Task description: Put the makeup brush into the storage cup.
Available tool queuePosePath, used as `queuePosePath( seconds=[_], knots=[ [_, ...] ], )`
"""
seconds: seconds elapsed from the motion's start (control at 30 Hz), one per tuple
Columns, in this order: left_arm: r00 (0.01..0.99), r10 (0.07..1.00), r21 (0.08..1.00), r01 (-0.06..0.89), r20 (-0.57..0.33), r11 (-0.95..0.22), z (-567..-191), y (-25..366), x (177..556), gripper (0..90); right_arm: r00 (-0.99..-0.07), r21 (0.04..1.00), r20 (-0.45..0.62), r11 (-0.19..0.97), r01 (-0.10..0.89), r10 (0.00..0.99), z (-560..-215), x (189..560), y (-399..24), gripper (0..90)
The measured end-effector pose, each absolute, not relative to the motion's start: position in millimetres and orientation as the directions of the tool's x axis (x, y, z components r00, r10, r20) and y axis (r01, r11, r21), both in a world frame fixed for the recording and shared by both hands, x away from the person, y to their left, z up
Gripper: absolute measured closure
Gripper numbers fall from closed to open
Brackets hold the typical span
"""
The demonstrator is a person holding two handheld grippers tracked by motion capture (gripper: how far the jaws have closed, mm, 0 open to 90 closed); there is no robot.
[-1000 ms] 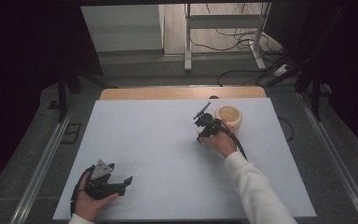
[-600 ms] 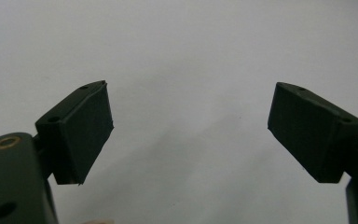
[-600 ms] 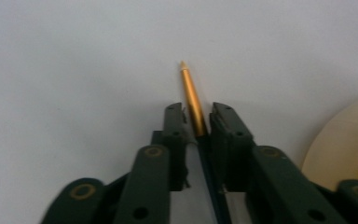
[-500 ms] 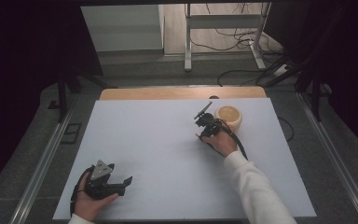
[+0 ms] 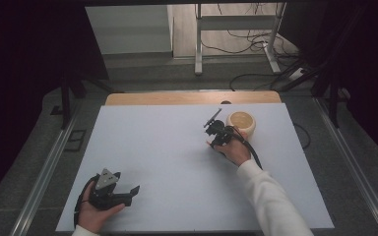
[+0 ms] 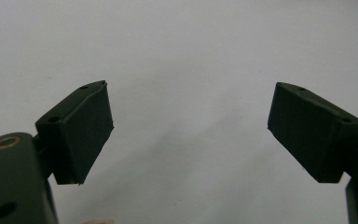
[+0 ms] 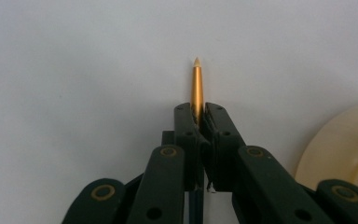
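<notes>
Matte white table (image 5: 177, 162); right gripper (image 7: 198, 116) clamped on slim gold pointed pen (image 7: 196, 88); left gripper (image 6: 189, 130) apart.

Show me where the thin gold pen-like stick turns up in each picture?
High view: the thin gold pen-like stick is right of centre, slanting from the right hand-held gripper.
Left gripper view: not in it.
Right gripper view: centre, clamped between the jaws, tip up.
Shared landmark: the round cream bowl beside it.

Only the cup (image 5: 241, 123) interrupts the white table (image 5: 167, 162).
</notes>
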State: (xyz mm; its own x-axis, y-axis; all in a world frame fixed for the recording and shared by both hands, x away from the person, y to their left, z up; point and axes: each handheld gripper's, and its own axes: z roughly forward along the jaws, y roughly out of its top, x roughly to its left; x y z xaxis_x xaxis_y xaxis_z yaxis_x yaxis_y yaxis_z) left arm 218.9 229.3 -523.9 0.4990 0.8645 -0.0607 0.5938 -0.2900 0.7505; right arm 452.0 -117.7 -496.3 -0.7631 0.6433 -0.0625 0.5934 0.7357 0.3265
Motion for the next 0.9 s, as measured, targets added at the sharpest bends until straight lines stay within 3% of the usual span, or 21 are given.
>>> queuePosePath(
  seconds=[0.9],
  knots=[
    [0.498,0.865,0.752,0.592,-0.059,-0.290,-523.2,229.4,218.6,14.5,-0.785,0.481,-0.061,0.707,0.518,0.616,-454.6,428.8,-126.0,85.4]
  ],
)
